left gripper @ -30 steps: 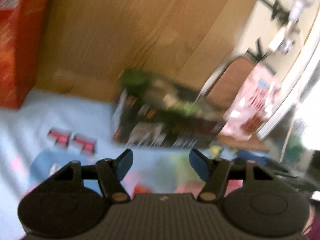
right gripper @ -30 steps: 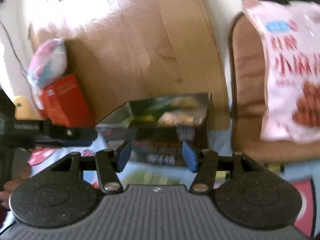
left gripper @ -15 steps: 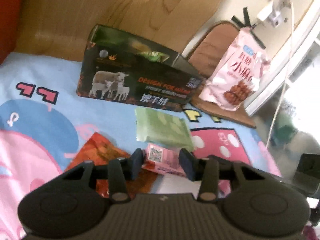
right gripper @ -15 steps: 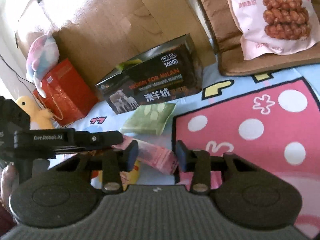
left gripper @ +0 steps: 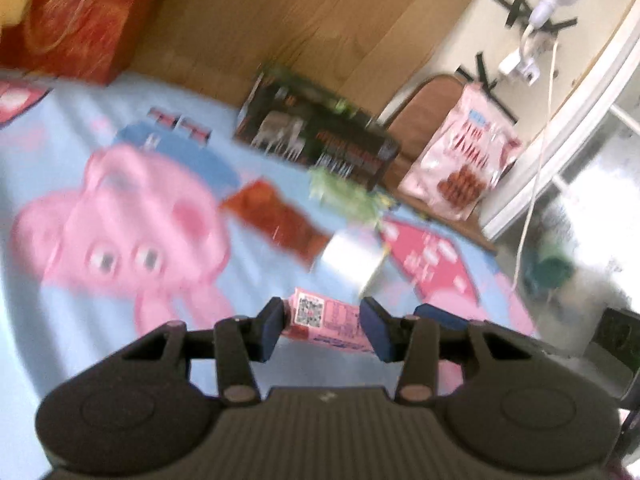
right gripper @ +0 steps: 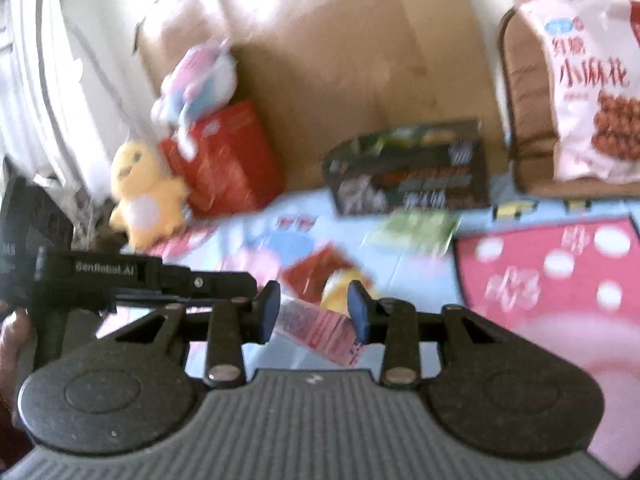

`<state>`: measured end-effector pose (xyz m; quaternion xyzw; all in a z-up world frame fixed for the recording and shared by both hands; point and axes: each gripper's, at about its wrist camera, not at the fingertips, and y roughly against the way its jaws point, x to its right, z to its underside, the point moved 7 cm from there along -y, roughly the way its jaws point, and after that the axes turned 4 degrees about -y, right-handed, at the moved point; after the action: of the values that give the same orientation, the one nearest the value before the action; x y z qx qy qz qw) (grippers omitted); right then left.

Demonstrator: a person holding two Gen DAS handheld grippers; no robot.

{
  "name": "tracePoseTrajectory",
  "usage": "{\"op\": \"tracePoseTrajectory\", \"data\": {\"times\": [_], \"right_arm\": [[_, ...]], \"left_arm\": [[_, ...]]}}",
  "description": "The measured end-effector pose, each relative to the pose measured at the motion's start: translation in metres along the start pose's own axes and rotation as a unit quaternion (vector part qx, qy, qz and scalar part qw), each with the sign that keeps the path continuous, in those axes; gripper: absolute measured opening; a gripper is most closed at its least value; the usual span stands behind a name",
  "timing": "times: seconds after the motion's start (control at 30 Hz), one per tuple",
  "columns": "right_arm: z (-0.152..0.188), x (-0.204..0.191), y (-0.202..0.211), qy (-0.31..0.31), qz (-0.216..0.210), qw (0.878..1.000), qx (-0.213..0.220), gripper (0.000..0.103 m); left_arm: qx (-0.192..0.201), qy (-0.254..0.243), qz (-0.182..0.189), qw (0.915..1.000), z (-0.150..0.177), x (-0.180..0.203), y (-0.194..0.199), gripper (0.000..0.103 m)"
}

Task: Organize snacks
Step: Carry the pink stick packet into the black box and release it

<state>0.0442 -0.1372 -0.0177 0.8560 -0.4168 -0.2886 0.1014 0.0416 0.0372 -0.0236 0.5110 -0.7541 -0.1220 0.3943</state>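
Note:
My left gripper (left gripper: pixel 324 326) is shut on one end of a pink snack packet (left gripper: pixel 326 320) and holds it above the cartoon mat (left gripper: pixel 100 208). My right gripper (right gripper: pixel 314 314) is shut on the other end of the same pink packet (right gripper: pixel 320 330). The left gripper's body (right gripper: pixel 132 276) shows at the left of the right wrist view. On the mat lie a red-orange snack packet (left gripper: pixel 276 218), a green packet (left gripper: pixel 340 192) and a silver packet (left gripper: pixel 350 258). A dark open box (left gripper: pixel 316 140) stands at the back against the wooden board.
A red box (right gripper: pixel 228 160) with a yellow plush chick (right gripper: pixel 144 196) and a pastel plush (right gripper: pixel 200 80) stands at the back left. A large pink snack bag (right gripper: pixel 592 88) leans on a brown cushion (right gripper: pixel 520 120) at the right. A white cable (left gripper: pixel 532 184) hangs near the window.
Both grippers have lifted and pulled back with the pink packet held between them. The views have swung up, showing more of the mat and the back wall.

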Motion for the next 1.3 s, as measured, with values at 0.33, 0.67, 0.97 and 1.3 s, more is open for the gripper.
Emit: {"op": "tracePoseTrajectory", "data": {"times": [0.33, 0.67, 0.97, 1.3], "right_arm": [[0.029, 0.003, 0.015, 0.003, -0.015, 0.999, -0.038, 0.060], [0.051, -0.005, 0.018, 0.071, 0.015, 0.996, -0.050, 0.055], [0.032, -0.012, 0.018, 0.120, 0.033, 0.992, -0.023, 0.035], [-0.064, 0.016, -0.026, 0.085, 0.030, 0.995, 0.050, 0.035]], "left_arm": [[0.012, -0.002, -0.003, 0.9999, 0.007, -0.004, 0.015, 0.055], [-0.026, -0.044, -0.003, 0.9987, 0.022, 0.012, -0.002, 0.049], [0.000, -0.039, 0.011, 0.9992, -0.006, 0.023, 0.019, 0.049], [0.047, -0.058, 0.009, 0.9972, -0.138, 0.027, -0.036, 0.049]]}}
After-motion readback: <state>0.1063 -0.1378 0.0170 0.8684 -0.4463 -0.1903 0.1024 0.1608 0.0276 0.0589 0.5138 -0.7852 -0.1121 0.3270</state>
